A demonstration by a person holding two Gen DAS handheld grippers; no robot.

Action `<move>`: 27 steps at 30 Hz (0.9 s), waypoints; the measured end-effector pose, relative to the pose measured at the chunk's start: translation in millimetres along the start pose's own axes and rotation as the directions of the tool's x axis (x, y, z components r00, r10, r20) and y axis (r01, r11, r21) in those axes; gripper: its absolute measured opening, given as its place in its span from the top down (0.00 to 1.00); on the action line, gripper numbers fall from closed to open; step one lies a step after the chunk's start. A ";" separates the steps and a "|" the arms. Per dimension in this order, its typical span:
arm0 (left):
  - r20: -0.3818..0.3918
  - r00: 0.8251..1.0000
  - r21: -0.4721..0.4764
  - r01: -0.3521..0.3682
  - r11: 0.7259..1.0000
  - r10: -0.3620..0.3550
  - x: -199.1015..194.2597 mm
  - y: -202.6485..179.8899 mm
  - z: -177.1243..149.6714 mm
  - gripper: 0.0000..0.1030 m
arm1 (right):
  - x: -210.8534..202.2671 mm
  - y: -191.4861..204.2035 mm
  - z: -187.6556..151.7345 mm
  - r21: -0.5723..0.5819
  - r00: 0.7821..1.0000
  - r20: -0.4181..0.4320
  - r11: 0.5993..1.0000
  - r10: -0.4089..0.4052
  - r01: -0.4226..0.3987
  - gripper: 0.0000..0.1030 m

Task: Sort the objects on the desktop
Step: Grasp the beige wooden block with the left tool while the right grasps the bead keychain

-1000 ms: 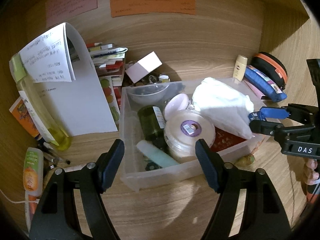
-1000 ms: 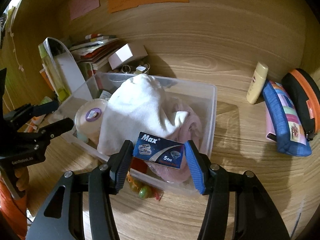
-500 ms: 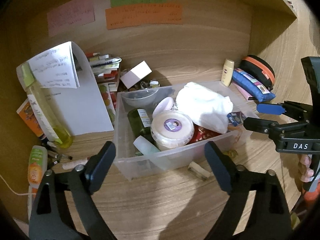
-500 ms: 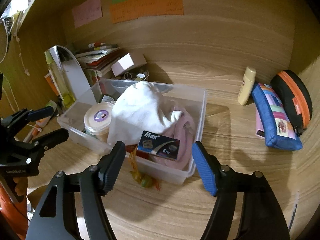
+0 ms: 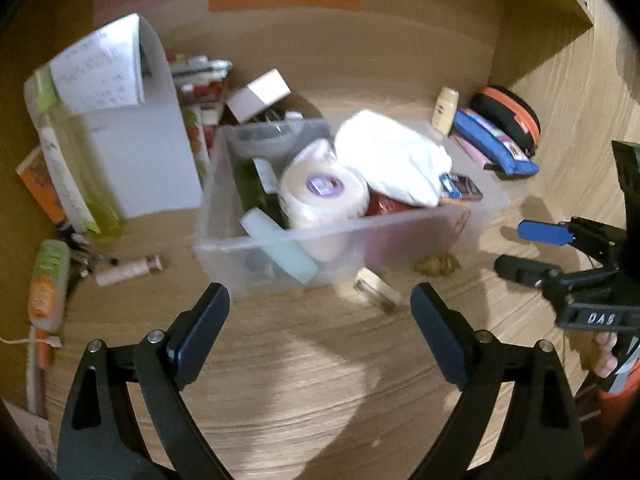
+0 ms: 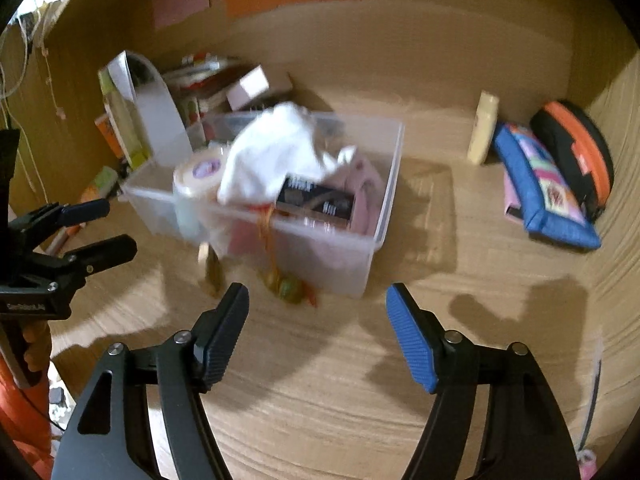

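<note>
Both grippers hover empty above a wooden desk [image 5: 320, 380]. At frame centre sits the clear rectangular plastic bin [image 5: 360, 240], packed with a white cloth [image 5: 392, 160], a round cream tub with a purple label [image 5: 324, 192] and a small dark box [image 6: 316, 200]. The left gripper [image 5: 320, 312] gapes wide with nothing between its fingers; the right gripper [image 6: 316, 320], its jaws having just been opening, also stands parted and empty, lower centre. A blue pencil case [image 6: 540, 196] lies at right.
</note>
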State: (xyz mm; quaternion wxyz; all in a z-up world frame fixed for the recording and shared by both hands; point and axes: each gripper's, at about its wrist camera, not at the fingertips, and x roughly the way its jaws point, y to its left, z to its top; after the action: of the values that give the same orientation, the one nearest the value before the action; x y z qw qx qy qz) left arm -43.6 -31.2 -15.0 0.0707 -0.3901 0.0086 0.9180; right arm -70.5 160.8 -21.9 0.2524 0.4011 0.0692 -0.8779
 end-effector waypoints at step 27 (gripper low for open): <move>-0.047 0.999 0.081 -0.012 0.997 0.016 20.4 -3.6 -25.3 0.10 | 70.1 43.7 7.1 0.129 0.992 -0.122 0.991 -0.015 0.031 0.71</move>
State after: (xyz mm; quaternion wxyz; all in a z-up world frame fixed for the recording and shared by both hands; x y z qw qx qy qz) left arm -39.0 -26.9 -47.0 0.0796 -0.4085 0.0501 0.9079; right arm -92.1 93.7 -65.4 0.2108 0.4681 0.0314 -0.8576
